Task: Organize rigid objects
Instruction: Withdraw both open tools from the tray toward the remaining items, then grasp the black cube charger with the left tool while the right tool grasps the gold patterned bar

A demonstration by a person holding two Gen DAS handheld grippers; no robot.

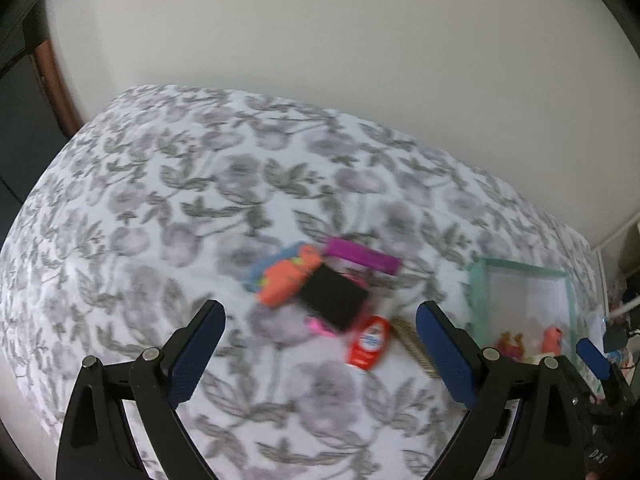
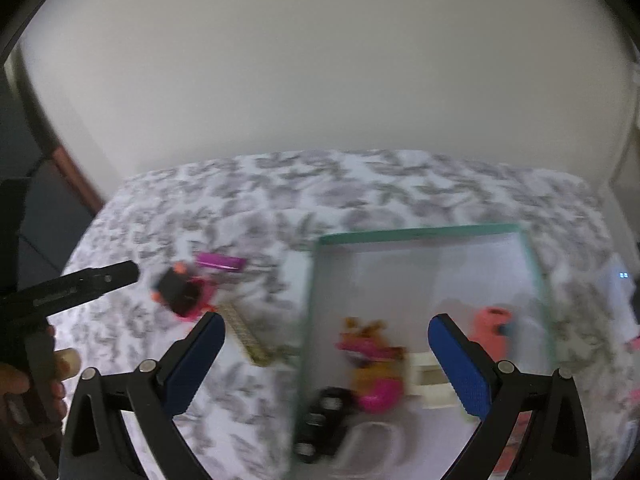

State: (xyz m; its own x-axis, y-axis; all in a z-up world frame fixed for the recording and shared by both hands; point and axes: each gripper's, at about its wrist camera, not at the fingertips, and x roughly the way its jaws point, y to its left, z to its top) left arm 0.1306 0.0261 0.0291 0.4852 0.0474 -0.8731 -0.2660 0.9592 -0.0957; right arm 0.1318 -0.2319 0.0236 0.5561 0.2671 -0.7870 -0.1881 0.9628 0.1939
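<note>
A loose pile of small rigid things lies on a bed: a black block (image 1: 334,298) on top, an orange piece (image 1: 286,278) touching its left side, a purple bar (image 1: 362,257) just behind it, a red tube (image 1: 367,344) at its near right, and a ridged tan strip (image 1: 414,346) beside the tube. Motion blur softens all of them.

To the right of the pile stands a clear box (image 2: 420,232) with a green rim. Inside it lie a pink and yellow toy (image 2: 374,364), a black toy car (image 2: 324,416) and a coral cylinder (image 2: 490,328).

The left gripper (image 1: 320,356) hovers above the bedspread just short of the pile, its blue-padded jaws spread wide with nothing between them. The right gripper (image 2: 326,362) hangs over the box's near-left corner, jaws spread wide, touching nothing. A hand (image 2: 24,384) holds the left gripper's handle at the far left of the right view.

The bedspread (image 1: 180,200) is white with a grey print of flowers and leaves. Behind the bed rises a plain off-white wall (image 1: 320,40). A reddish-brown wooden edge (image 1: 50,76) stands at the left.
</note>
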